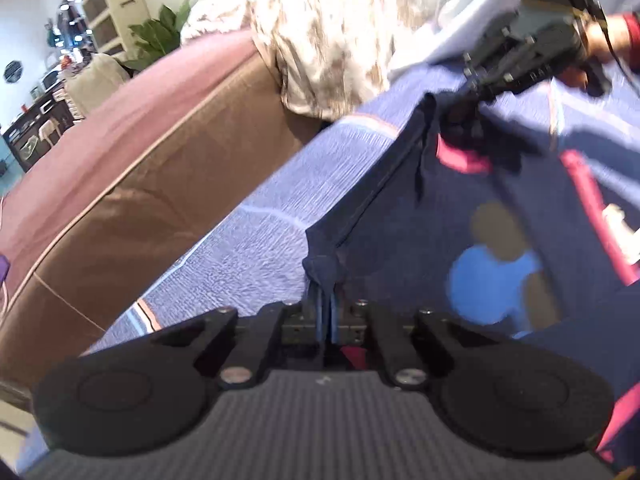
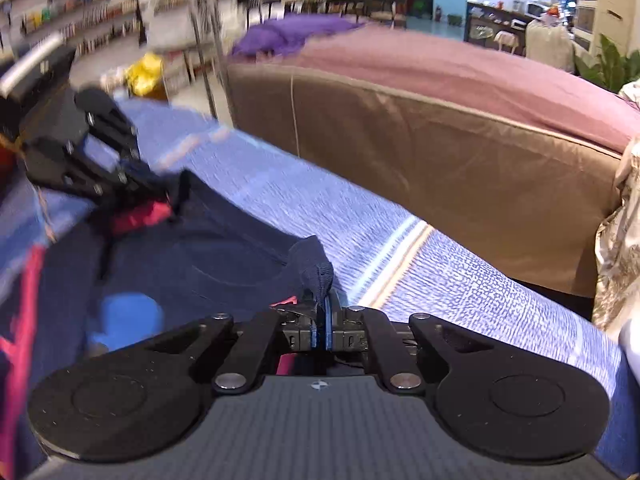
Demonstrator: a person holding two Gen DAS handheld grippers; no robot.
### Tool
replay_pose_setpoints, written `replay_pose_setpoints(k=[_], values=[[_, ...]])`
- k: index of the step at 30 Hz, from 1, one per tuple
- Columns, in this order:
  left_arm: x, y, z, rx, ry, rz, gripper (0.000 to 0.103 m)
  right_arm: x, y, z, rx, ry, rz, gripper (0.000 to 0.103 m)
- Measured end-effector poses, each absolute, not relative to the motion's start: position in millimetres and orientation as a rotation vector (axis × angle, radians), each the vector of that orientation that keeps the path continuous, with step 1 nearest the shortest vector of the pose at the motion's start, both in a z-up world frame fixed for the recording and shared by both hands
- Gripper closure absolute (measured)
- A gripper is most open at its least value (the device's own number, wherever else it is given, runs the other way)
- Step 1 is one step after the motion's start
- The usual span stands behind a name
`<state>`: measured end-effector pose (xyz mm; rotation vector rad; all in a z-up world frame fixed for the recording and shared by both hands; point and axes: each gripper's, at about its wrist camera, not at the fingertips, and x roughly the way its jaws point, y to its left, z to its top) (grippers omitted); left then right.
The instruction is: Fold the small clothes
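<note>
**Both tools pinching the top edge of a small navy garment above a blue woven bedspread.**

The left tool (image 1: pixel 328 312) and right tool (image 2: pixel 324 320) are each clamped on a bunched corner of the navy garment (image 1: pixel 400 216), whose edge runs taut between them while the printed body lies on the blue bedspread (image 2: pixel 420 264). Risk, as a judgement: each bite holds only a little cloth, so uneven pulling could slip a corner free and skew the fold. The left view alone shows the garment's blue-and-brown print and a mottled beige blanket (image 1: pixel 340 32); the right view alone shows a purple cloth (image 2: pixel 292 36) on the neighbouring mauve-covered mattress (image 2: pixel 460 80).
</note>
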<state>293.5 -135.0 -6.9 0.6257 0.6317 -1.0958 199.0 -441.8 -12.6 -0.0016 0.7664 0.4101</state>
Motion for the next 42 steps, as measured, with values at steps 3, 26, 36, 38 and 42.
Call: replay_pose_setpoints(k=[3,26,36,38,42], values=[[227,-99,21,0.578,0.58,-1.147,0.1,130,-430,18,0.036,0.709,0.485,0.097],[-83,12,-58,0.375,0.838,-0.996,0.069,-146,-360,-55,0.077,0.824,0.44,0.077],[-117,-19,-49,0.496,0.858,-0.941,0.017,-179,-357,-58,0.147,0.789,0.388,0.027],[-120,-26,-40,0.522,0.85,-0.916,0.014,-182,-364,-55,0.201,0.768,0.361,0.027],[-120,-40,-15,0.491,0.811,-0.891,0.003,-185,-379,-45,0.31,0.701,0.313,0.026]])
